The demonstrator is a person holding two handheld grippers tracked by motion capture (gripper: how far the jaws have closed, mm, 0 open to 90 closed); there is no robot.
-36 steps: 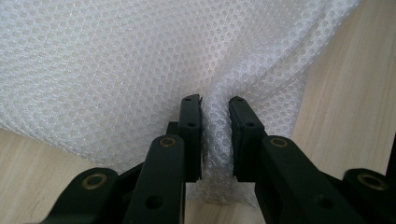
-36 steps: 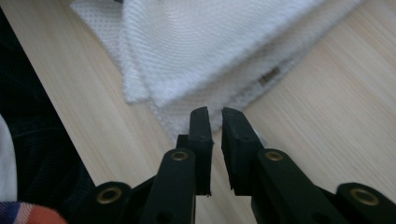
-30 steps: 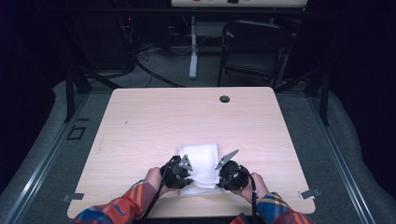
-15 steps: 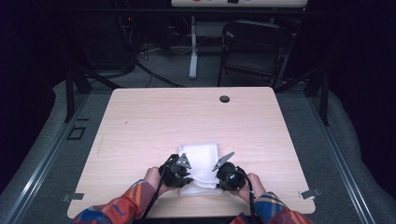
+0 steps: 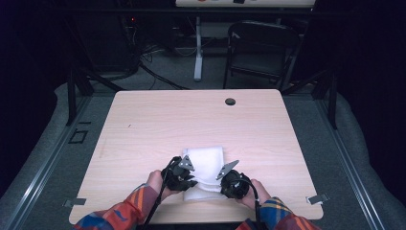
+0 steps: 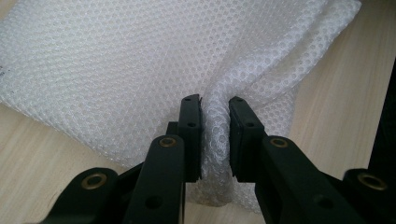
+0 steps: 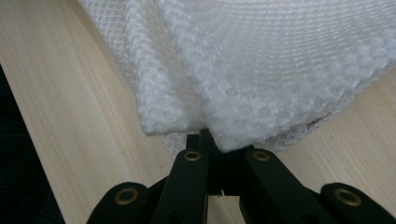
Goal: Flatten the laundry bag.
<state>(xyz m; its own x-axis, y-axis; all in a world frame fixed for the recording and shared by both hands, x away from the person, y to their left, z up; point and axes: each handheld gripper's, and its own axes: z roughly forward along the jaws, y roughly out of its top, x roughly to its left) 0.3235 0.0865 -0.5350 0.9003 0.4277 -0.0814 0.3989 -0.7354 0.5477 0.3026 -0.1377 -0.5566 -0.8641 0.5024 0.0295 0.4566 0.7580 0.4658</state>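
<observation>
A white mesh cloth (image 5: pixel 205 165) lies folded on the wooden table (image 5: pixel 143 124) near its front edge. My left gripper (image 5: pixel 184 173) sits at the cloth's near left side, and in the left gripper view it (image 6: pixel 215 135) is shut on a bunched fold of the cloth (image 6: pixel 140 60). My right gripper (image 5: pixel 229 179) is at the near right side. In the right gripper view it (image 7: pixel 215 145) is shut on the cloth's edge (image 7: pixel 261 70), whose layers drape over the jaw tips and hide them.
A dark round grommet (image 5: pixel 230 101) is set into the table near its far edge. A folding chair (image 5: pixel 261 48) and cables stand on the floor beyond the table. Plaid sleeves (image 5: pixel 129 211) come in from the bottom.
Both grippers and the near part of the cloth have shifted slightly toward the table's front edge. The cloth looks a little more bunched between them.
</observation>
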